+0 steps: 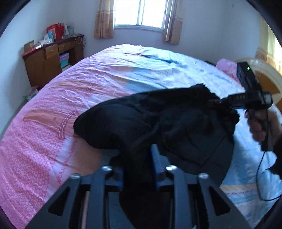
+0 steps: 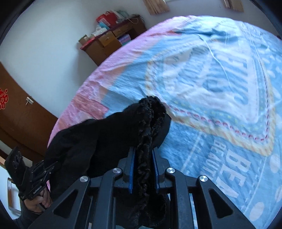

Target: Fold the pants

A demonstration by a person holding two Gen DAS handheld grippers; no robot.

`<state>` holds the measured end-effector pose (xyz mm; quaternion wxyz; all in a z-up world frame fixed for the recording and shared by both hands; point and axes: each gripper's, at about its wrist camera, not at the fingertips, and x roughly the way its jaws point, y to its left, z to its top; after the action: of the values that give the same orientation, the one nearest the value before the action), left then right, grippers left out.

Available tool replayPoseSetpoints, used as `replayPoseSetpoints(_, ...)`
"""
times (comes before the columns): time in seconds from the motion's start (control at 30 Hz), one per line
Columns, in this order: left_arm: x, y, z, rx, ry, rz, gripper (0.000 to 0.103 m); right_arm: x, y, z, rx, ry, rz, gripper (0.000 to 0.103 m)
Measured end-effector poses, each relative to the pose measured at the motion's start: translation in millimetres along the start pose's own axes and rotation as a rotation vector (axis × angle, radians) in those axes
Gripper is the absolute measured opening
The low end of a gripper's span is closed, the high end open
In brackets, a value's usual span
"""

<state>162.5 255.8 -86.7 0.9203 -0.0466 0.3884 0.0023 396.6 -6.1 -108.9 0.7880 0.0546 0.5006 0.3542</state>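
Black pants (image 1: 158, 119) hang bunched between both grippers above the bed. My left gripper (image 1: 139, 158) is shut on one end of the pants, cloth filling the space between its blue-padded fingers. My right gripper (image 2: 143, 158) is shut on the fuzzy edge of the pants (image 2: 112, 137). The right gripper also shows in the left wrist view (image 1: 216, 102), at the right, held by a hand. The left gripper shows in the right wrist view (image 2: 47, 167), at lower left. Part of the pants rests on the bed in the left wrist view.
The bed has a pink and blue patterned cover (image 1: 52, 109), also seen in the right wrist view (image 2: 220, 79). A wooden desk with boxes (image 1: 51, 56) stands by the far wall. A window with curtains (image 1: 139, 14) is behind the bed. A brown door (image 2: 17, 112) is at left.
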Motion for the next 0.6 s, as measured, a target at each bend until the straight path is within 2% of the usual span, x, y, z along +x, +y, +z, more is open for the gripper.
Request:
replayPoseSetpoints(0.13,9.5,-4.5,-9.7,0.014,0.026,0.023,0.048,4.5,-20.1,-5.6,0.071,0.026,0.0,0.037)
replayPoseSetpoints(0.27,13.6,2.0,-10.8,-0.018,0.028,0.028,0.056,4.1,-24.6,-11.1,0.083,0.025,-0.014,0.049)
replayPoseSetpoints(0.37,14.1,7.5,-10.5,-0.038,0.031,0.031,0.064,-4.1,-27.6,-13.9,0.098,0.012,-0.016,0.053)
replayPoseSetpoints(0.47,13.4,10.8,-10.9,-0.038,0.04,0.036,0.069,-15.5,-28.0,-17.9,0.112,-0.009,-0.003,0.058)
replayPoseSetpoints(0.57,8.5,9.0,-11.6,-0.027,0.047,0.05,0.07,-33.7,-31.1,-22.2,0.149,-0.068,0.021,0.059)
replayPoseSetpoints(0.6,6.2,7.8,-11.6,-0.024,0.049,0.052,0.07,-40.7,-36.4,-23.3,0.187,-0.092,0.06,0.059)
